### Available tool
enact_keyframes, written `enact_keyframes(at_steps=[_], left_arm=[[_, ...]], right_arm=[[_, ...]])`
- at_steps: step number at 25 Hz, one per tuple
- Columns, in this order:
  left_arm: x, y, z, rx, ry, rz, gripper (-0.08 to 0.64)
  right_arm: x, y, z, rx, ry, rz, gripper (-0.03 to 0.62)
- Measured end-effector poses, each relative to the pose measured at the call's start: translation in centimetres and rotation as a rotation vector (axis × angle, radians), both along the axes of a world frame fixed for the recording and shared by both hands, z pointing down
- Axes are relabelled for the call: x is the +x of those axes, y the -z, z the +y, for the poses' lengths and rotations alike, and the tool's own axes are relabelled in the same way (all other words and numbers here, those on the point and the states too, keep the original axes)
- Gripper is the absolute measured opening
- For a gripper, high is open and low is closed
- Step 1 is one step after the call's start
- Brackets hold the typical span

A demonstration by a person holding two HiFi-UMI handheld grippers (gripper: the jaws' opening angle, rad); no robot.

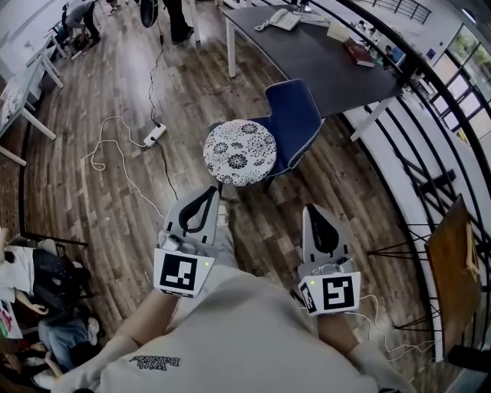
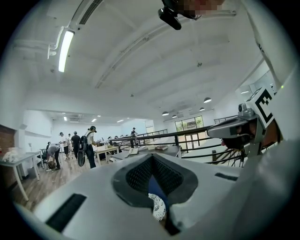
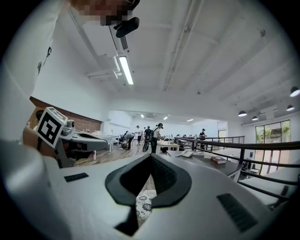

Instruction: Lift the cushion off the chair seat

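Observation:
A round white cushion (image 1: 239, 151) with a black flower print lies on the seat of a chair with a blue back (image 1: 295, 123), on the wooden floor ahead of me. My left gripper (image 1: 208, 189) is held level just short of the cushion's near edge, its tips together and nothing between them. My right gripper (image 1: 317, 209) is also shut and empty, nearer me and to the right of the chair. In the left gripper view the left gripper (image 2: 152, 156) shows the cushion (image 2: 158, 206) and blue back (image 2: 153, 185) through its jaw opening. The right gripper (image 3: 151, 156) frames the cushion (image 3: 145, 202) below.
A dark table (image 1: 307, 54) with a book (image 1: 358, 52) and a phone (image 1: 282, 19) stands behind the chair. A power strip (image 1: 153, 136) with loose cable lies on the floor to the left. A black railing (image 1: 414, 169) runs along the right, and a wooden board (image 1: 453, 269) leans there. People stand far off.

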State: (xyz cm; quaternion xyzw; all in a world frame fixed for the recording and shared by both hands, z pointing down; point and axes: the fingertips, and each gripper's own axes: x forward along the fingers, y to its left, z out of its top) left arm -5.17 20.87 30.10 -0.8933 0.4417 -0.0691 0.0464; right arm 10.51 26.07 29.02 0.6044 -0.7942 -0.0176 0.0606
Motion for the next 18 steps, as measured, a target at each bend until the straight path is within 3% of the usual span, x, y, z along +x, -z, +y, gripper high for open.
enact_keyframes(at_steps=[10, 15, 18], left_arm=[[-1.7, -0.3, -13.5, -0.010, -0.018, -0.013, 0.005], [-3.2, -0.3, -20.3, -0.071, -0.025, 0.069, 0.005], [-3.6, 0.7, -24.3, -0.044, -0.033, 0.067, 0.005]], right_arm=[[-2.3, -0.3, -13.0, -0.038, 0.000, 0.005, 0.003], [-3.4, 0.7, -19.9, -0.076, -0.020, -0.040, 0.003], [-4.1, 1.2, -23.9, -0.080, -0.023, -0.021, 0.003]])
